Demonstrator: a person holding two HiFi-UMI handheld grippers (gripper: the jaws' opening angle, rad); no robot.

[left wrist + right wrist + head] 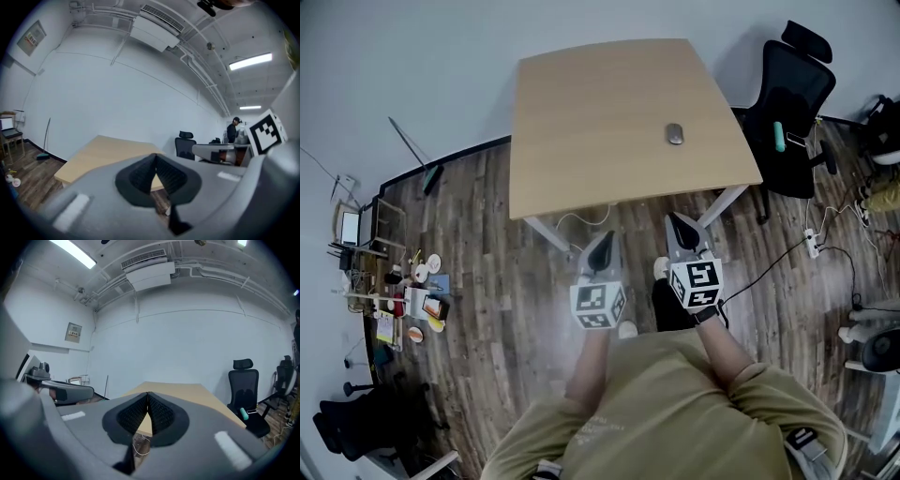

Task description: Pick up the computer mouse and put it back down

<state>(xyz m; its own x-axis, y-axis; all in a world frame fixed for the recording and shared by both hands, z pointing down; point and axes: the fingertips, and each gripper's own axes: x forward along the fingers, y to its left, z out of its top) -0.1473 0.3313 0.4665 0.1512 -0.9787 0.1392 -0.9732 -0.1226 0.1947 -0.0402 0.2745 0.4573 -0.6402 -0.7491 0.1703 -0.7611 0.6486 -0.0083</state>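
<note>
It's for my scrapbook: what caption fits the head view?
Both shut, the left tongs and right tongs hover short of the wooden table bearing a grey mouse.

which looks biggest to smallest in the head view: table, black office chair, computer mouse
1. table
2. black office chair
3. computer mouse, clearly the smallest, lying on the table

The gaps are plain, so no ties.

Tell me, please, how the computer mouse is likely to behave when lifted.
The computer mouse looks small and compact, so probably light and rigid. Its rounded shell may slip unless gripped across its sides. Lying low and flat on the table, it should slide rather than roll or tip if pushed.
</note>
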